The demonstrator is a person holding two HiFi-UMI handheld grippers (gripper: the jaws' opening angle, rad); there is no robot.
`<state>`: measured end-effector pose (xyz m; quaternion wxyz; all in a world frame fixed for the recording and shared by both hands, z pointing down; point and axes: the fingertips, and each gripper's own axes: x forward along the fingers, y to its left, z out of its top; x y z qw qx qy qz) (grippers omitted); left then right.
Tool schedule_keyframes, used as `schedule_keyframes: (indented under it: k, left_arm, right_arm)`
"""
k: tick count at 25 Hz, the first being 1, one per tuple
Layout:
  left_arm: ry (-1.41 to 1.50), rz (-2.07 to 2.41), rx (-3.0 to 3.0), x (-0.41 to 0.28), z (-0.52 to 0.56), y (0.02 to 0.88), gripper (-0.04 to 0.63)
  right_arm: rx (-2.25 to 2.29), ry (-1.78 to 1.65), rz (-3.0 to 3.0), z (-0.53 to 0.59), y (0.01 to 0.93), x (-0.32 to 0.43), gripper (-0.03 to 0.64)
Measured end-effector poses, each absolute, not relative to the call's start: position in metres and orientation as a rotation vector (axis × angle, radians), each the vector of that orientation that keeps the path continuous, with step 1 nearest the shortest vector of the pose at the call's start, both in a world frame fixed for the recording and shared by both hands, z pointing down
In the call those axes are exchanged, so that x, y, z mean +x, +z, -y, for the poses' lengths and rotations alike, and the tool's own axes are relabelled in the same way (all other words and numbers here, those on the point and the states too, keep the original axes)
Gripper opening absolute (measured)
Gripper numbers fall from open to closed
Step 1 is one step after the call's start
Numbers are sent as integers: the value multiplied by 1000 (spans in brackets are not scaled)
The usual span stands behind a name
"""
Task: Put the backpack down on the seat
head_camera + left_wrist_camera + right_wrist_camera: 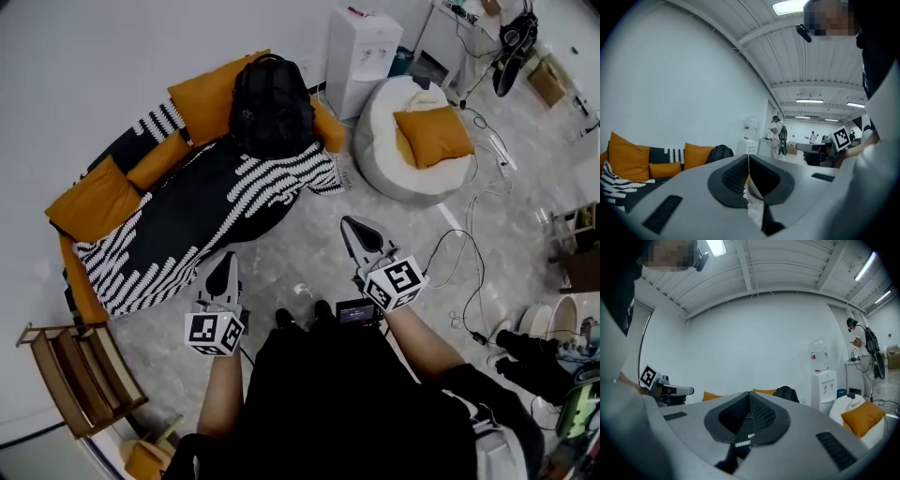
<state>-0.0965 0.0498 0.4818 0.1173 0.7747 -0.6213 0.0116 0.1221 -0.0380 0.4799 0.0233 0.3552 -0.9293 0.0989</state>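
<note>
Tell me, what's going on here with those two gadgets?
A person holds a two-jaw gripper in each hand, facing a sofa. The black backpack already sits on the sofa seat, leaning on an orange cushion. The left gripper and right gripper are both shut, empty, and well clear of it.

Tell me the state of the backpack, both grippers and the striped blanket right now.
backpack: upright on the sofa seat, leaning on orange cushions, no gripper touching it.
left gripper: shut, empty.
right gripper: shut, empty.
striped blanket: draped over the sofa.
</note>
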Motion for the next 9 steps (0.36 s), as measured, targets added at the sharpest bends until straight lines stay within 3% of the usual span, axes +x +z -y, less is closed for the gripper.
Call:
schedule_keyframes:
  k: [9]
  left_arm:
    - [32, 1808, 2266, -74, -38, 485, 18]
  right_arm:
    - [1073, 301, 2879, 49, 486, 139, 31]
